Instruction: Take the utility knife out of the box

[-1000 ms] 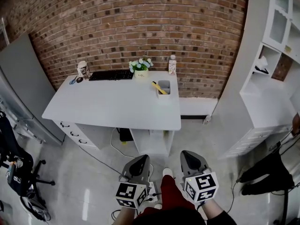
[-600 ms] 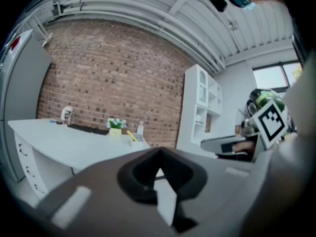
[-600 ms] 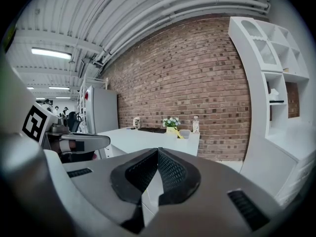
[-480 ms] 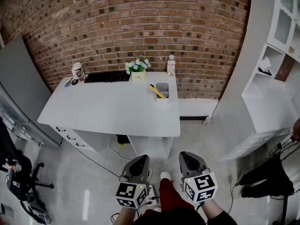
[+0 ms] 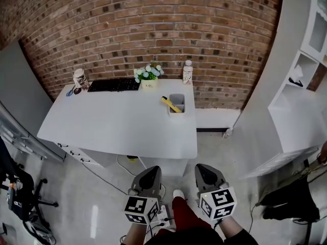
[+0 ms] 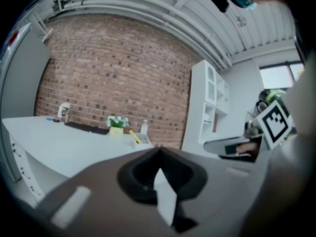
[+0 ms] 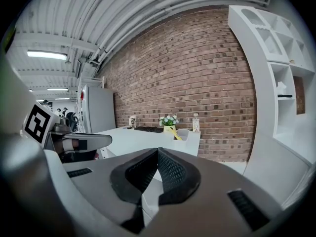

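A yellow utility knife (image 5: 169,104) leans out of a small grey box (image 5: 177,112) near the right back corner of the white desk (image 5: 117,121). Both grippers are low in the head view, over the floor and well short of the desk's front edge. My left gripper (image 5: 152,171) is shut with nothing in it, and so is my right gripper (image 5: 204,168). In the left gripper view the knife (image 6: 134,136) and box (image 6: 143,139) are small, beyond the shut left gripper (image 6: 159,151). The right gripper view has the knife (image 7: 175,134) in the box (image 7: 182,134) beyond the shut right gripper (image 7: 158,151).
Along the desk's back edge are a black keyboard (image 5: 113,84), a flower pot (image 5: 148,75), a bottle (image 5: 187,72), a cup (image 5: 79,78) and scissors (image 5: 70,91). A white shelf unit (image 5: 301,86) stands at the right, an office chair (image 5: 15,193) at the left. Cables lie under the desk.
Both grippers and my view have come nearer to the desk, which now sits lower and larger in the head view. Both grippers stay shut and empty.
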A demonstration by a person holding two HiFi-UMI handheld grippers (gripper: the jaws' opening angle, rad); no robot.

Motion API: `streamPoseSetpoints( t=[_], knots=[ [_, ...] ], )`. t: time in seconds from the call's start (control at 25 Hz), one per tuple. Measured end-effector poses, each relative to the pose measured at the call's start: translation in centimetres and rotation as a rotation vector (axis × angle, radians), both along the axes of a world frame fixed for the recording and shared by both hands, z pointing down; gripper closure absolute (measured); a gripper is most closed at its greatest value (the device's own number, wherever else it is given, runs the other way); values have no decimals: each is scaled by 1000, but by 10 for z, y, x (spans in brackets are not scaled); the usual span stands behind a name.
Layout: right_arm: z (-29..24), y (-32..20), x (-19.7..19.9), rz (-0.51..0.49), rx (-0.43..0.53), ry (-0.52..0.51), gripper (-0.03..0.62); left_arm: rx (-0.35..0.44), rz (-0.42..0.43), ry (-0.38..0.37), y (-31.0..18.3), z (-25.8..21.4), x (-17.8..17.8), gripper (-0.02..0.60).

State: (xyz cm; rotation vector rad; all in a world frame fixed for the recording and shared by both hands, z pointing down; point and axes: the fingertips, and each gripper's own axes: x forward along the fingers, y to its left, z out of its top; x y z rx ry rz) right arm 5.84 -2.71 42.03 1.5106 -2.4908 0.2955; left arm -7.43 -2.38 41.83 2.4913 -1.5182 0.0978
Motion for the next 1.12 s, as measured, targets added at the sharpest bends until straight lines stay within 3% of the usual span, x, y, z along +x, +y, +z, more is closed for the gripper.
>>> streamPoseSetpoints(
  t=[1.12],
  knots=[
    [6, -157, 9, -33, -47, -7, 586, -70, -35, -4, -168, 11, 9, 577]
  ],
)
